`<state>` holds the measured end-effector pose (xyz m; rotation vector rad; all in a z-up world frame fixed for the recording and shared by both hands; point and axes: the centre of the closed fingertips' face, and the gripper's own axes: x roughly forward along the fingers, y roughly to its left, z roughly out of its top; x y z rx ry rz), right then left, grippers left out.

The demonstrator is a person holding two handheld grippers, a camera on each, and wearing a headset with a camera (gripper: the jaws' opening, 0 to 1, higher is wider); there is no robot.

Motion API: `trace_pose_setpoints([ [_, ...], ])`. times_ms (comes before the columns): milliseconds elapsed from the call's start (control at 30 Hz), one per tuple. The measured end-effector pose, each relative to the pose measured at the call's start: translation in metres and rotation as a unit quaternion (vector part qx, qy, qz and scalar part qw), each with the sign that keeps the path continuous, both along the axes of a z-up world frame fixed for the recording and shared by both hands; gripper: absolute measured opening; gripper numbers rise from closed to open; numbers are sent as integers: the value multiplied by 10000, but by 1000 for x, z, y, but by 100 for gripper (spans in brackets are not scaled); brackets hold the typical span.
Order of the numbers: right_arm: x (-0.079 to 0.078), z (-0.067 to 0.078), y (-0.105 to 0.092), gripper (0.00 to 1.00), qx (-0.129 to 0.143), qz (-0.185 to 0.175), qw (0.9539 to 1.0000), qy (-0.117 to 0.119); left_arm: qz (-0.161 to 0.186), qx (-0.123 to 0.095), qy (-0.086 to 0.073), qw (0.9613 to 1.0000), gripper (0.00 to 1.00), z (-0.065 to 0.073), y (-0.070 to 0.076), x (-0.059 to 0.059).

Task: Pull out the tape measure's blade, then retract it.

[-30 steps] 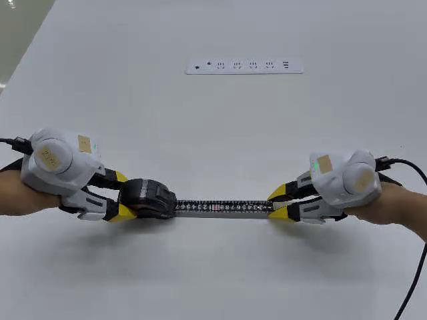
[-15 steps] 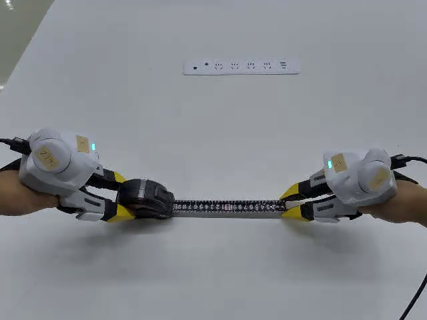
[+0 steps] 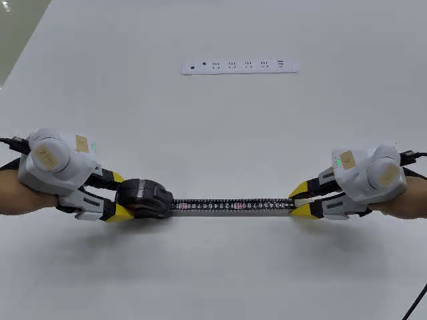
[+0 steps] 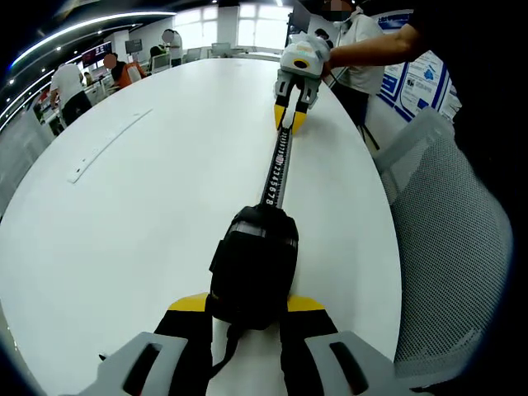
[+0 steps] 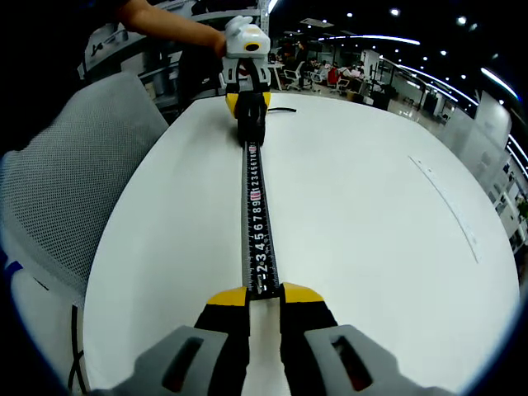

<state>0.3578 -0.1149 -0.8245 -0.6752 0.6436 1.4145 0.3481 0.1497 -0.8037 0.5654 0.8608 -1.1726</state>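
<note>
Tape measure case (image 3: 145, 199), black and blocky, lay at the lower left of the head view on the white desk (image 3: 213, 133). Its blade (image 3: 230, 205) ran out in a straight line toward the lower right, numbers facing up. In the left gripper view the case (image 4: 254, 262) sat at bottom centre, and the blade (image 4: 278, 165) stretched away toward the top.

The left gripper (image 3: 121, 195) had its fingers clenched on the two flanks of the case. The right gripper (image 3: 300, 201) had its fingers pinched shut on the far end of the blade, so the end hook was hidden between them.

The case looked hard and compact, probably heavy for its size, and its flat sides seemed the sound place to hold it. The blade looked thin and springy. It would likely stay stiff while straight, kink if bent sideways, and pull back hard under its spring. The tip seemed the right place to grip it, feeding it home slowly rather than letting it snap.

A white power strip (image 3: 239, 66) lay at upper centre, well apart. A mesh chair (image 5: 74, 173) stood beside the desk at the left of the right gripper view.
</note>
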Motion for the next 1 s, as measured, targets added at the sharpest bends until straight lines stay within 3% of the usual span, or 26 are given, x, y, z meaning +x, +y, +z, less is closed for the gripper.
trace_pose_setpoints([
  [300,-5,1,-5,11,-145,82,9999,-12,-44,57,-23,10000,29,0,-1,0],
  [400,-6,1,-5,12,-195,115,9997,1,-184,210,-108,9996,29,-2,-1,0],
  [1000,-1,-4,-7,15,-458,363,9979,-278,-234,411,-157,9988,29,-5,2,-1],
])
